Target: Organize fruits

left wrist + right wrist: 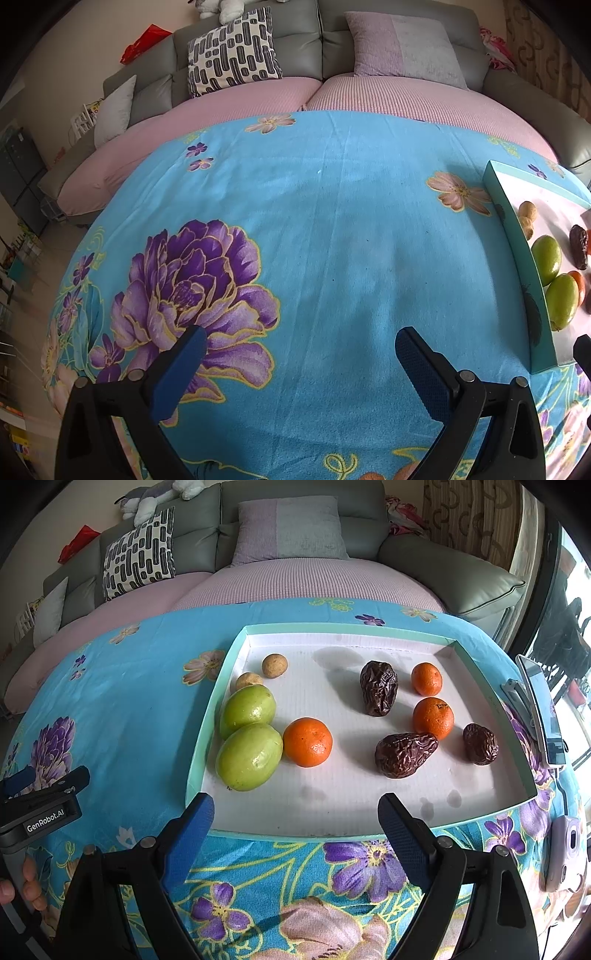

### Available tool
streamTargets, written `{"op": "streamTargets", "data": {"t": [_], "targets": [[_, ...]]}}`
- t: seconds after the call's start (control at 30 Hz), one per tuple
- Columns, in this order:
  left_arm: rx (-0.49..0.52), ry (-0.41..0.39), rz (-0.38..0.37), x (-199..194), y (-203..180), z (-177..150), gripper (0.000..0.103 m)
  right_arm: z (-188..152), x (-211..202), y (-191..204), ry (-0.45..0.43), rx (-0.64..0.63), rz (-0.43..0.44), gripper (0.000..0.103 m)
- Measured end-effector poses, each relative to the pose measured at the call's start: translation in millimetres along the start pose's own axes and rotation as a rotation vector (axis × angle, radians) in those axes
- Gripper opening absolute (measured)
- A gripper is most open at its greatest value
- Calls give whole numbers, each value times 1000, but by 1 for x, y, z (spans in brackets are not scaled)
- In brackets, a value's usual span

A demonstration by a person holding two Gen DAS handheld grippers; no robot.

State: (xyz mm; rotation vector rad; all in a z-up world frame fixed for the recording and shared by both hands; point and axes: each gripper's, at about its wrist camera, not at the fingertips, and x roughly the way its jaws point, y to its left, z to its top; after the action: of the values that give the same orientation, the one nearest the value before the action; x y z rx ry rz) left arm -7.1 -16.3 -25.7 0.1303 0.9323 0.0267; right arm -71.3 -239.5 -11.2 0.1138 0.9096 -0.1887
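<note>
The left gripper (299, 363) hangs over bare blue floral cloth (314, 221), jaws spread wide and holding nothing; the shallow teal-rimmed tray (517, 266) sits off to its right, with only its near edge in that view.

The right gripper (295, 821) is also wide open and empty, level and aimed straight into the tray (207, 738), its fingertips just short of the near rim.

Ahead and left of the right gripper lie two green fruits (249, 757), touching each other; they look firm, smooth and likely slippery, so a hold across the widest middle seems safest. Behind them are two small tan fruits (274, 665), light and probably thin-shelled.

Straight ahead sits a mandarin (307, 742), soft-skinned, needing a gentle squeeze. Ahead and right are three wrinkled dates (405, 755), probably soft and tacky, best pinched across their short width, and two smaller mandarins (433, 718).
</note>
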Motion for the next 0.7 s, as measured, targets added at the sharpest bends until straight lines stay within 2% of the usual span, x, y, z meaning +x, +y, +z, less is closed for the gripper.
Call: {"op": "streamTargets", "data": {"t": [0.7], "targets": [[-13, 2, -8, 0, 1, 0, 103, -2, 4, -1, 12, -2, -3, 91]]}}
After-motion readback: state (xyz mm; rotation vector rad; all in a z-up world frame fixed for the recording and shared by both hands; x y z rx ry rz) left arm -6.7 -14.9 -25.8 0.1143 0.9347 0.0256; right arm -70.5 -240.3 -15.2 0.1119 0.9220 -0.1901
